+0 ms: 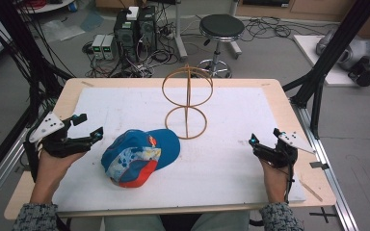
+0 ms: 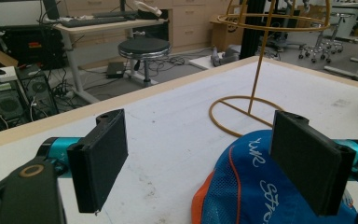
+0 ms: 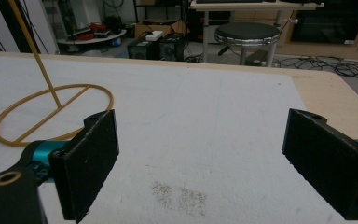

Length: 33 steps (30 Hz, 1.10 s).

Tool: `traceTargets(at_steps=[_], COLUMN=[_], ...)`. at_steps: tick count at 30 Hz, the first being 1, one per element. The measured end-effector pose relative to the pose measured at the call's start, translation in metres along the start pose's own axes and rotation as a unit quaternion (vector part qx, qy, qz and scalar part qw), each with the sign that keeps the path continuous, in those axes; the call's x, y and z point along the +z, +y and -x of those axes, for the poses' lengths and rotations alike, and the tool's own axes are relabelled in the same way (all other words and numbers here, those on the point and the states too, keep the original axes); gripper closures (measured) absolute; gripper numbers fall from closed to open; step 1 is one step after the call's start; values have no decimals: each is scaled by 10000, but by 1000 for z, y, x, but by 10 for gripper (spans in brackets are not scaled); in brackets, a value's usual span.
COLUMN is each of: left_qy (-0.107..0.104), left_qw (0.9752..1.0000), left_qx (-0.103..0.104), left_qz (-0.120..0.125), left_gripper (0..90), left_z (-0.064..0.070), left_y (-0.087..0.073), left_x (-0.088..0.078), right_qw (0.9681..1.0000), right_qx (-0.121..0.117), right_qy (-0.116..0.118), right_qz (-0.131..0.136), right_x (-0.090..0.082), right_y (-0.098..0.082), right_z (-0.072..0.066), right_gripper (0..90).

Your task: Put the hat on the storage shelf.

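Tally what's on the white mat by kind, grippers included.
Cap: 1
Wire stand: 1
Grippers: 2, left gripper and right gripper, both open with nothing between the jaws
Total: 4

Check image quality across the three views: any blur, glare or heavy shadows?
High view: even, soft light, only faint shadows under the cap and wire stand, slightly soft overall. Left gripper view: near pads sharp, background room a little hazy. Right gripper view: no glare on the white mat, a grey smudge shows clearly.
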<state>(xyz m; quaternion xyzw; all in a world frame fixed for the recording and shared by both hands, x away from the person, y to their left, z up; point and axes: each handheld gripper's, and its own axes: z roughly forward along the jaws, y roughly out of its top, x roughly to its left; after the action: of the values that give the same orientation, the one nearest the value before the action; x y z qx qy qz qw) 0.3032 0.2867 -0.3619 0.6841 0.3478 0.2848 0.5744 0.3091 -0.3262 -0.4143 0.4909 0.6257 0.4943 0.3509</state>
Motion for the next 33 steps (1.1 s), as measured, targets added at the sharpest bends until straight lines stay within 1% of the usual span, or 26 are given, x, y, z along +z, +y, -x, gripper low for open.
traceTargets(at_steps=[4,10,11,17,20,21,22,27,29,31,33], left_qy=[9,1,-5,-47,-153,-153,-244,-434,-555,-666,-734], left_qw=[10000,10000,10000,10000,9999,9999,9997,9990,9984,9975,9968], left_qx=[-13,-24,-32,-65,-20,-20,11,32,33,61,94], left_qz=[12,5,8,8,-7,-7,-21,-84,-117,-215,-295], left_gripper=[195,196,196,201,207,212,228,249,268,278,289], left_z=[-1,-1,-1,0,2,2,4,9,12,16,20], left_y=[1,1,1,2,2,2,2,2,1,0,-2], left_x=[0,0,0,0,1,1,2,7,11,16,21], right_qw=[10000,10000,10000,10000,10000,10000,10000,9999,9999,9999,9998], right_qx=[-54,-9,-39,-47,-38,-38,-51,-84,-82,-77,-84], right_qy=[16,24,34,45,44,44,59,69,65,50,29], right_qz=[-7,-37,-26,-57,-70,-70,-57,-90,-101,-127,-150], right_x=[0,0,0,1,1,1,2,3,3,2,2], right_y=[0,0,0,-1,-1,-1,-1,-1,-1,-1,-1], right_z=[-1,0,0,0,0,0,-1,-1,-1,-1,-1], right_gripper=[97,97,97,97,97,97,97,97,97,97,97])
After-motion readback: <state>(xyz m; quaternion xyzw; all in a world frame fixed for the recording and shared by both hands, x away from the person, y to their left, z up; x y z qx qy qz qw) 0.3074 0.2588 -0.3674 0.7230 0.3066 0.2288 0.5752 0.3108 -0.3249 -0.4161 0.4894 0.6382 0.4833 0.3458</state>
